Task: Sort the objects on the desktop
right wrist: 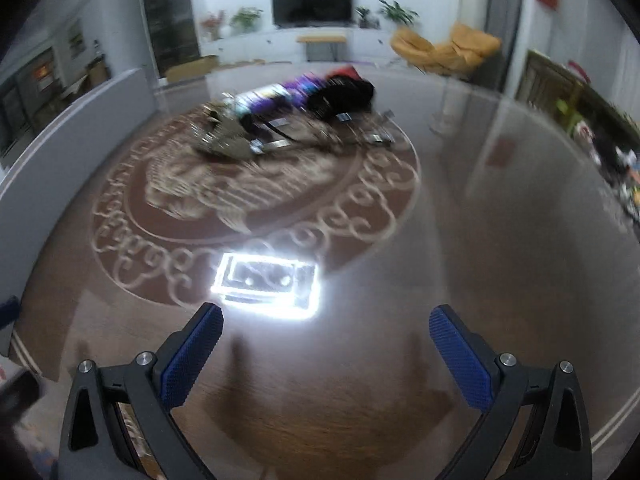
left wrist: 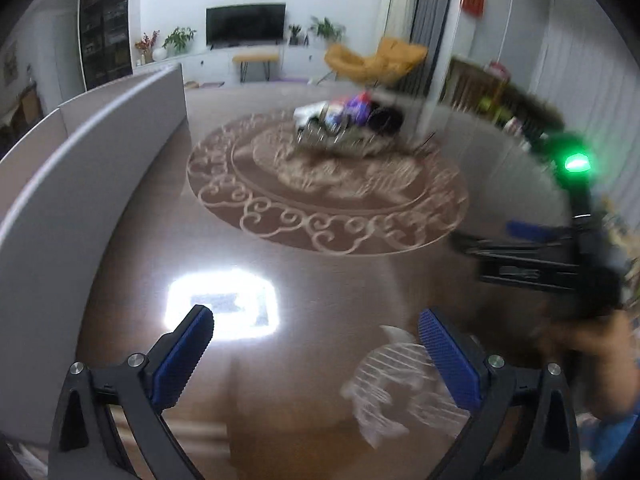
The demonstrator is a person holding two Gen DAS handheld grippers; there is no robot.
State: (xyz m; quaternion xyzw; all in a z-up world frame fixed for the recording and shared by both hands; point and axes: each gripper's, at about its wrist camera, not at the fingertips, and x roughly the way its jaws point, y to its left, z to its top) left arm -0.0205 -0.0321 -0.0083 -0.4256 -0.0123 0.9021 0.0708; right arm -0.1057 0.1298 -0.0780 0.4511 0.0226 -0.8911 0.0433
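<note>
Glossy brown round tabletop with a pale scrollwork medallion (right wrist: 256, 184) spreads under both tools. Ahead of the right gripper (right wrist: 326, 354), whose blue pads stand wide apart around nothing, the blurred heap of purple, black and silvery desktop objects (right wrist: 296, 116) stretches roughly crosswise, left to right. The left gripper (left wrist: 316, 354), equally spread and empty, sees that heap (left wrist: 344, 124) farther off. Only its view catches the right tool's black body with green lamp (left wrist: 576, 164) and a grey panel (left wrist: 92, 168) alongside.

Dim, motion-blurred; lamp glare (right wrist: 267, 286) on table; fisheye-warped edges.
</note>
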